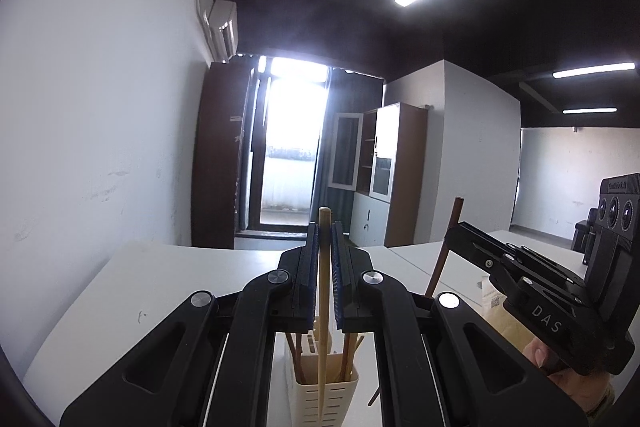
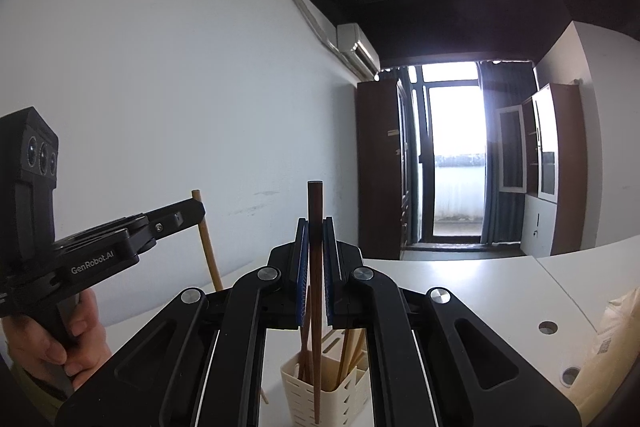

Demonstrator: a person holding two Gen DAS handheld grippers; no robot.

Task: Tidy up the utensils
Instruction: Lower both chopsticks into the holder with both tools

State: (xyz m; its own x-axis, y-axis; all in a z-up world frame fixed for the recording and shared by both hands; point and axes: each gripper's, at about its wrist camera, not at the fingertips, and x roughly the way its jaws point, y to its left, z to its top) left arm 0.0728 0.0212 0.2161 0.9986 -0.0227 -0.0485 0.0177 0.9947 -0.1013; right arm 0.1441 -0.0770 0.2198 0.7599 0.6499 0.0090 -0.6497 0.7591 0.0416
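Observation:
My left gripper (image 1: 325, 227) is shut on a light bamboo chopstick (image 1: 324, 307) that stands upright between its blue pads, its lower end in front of a cream slotted utensil holder (image 1: 326, 399). My right gripper (image 2: 316, 223) is shut on a dark brown chopstick (image 2: 315, 307), also upright, hanging over the same utensil holder (image 2: 324, 395), which has several chopsticks in it. Each gripper shows in the other's view: the right gripper (image 1: 454, 231) with its dark chopstick (image 1: 442, 255), the left gripper (image 2: 198, 209) with its light chopstick (image 2: 208, 247).
The holder stands on a white table (image 1: 160, 275) beside a white wall. A tan paper bag (image 2: 612, 339) lies at the right on the table (image 2: 480, 291), near round cable holes. Cabinets and a bright glass door stand beyond. A person's hand (image 2: 52, 343) grips the left tool.

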